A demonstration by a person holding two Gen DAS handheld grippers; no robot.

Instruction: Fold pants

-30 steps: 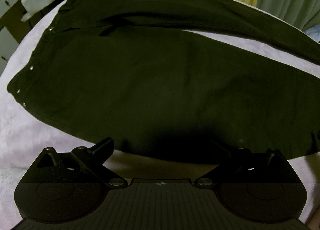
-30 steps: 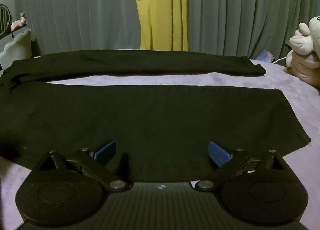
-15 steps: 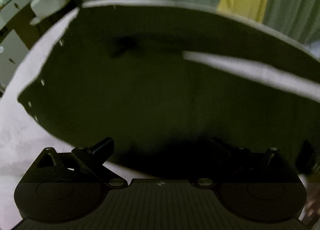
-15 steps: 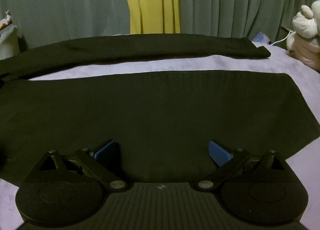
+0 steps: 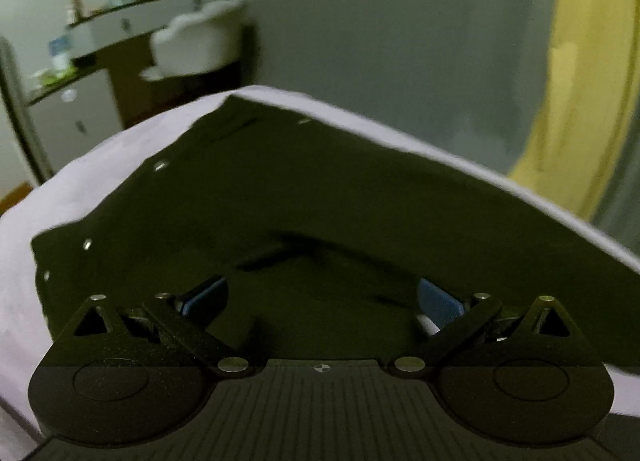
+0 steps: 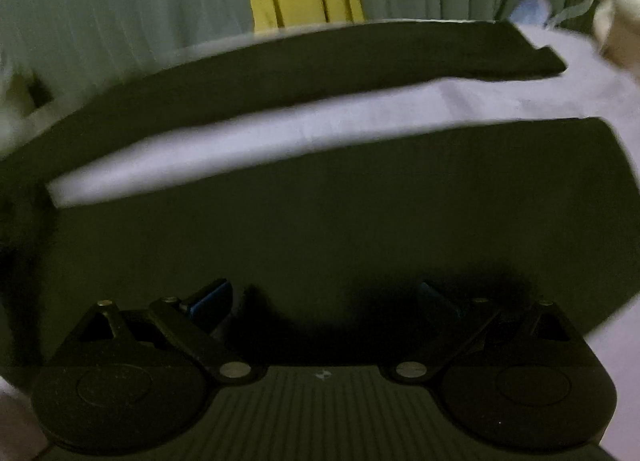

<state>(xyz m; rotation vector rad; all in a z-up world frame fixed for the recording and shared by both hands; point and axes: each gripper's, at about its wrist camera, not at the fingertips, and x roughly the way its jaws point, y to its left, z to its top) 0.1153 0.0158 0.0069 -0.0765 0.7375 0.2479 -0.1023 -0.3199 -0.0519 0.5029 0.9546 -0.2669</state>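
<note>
Folding start: pants [image 6: 360,221] look soft, floppy, light. Left gripper [image 5: 322,301] and right gripper [image 6: 326,297] both wide, empty, over the near leg's edge; pinch there.

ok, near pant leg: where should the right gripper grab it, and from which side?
Probably the near long edge of the near leg, taken from the front: it lies flat just ahead of the open right gripper, and the far leg lies parallel beyond a strip of bedsheet, so lifting that edge carries it over.
</note>
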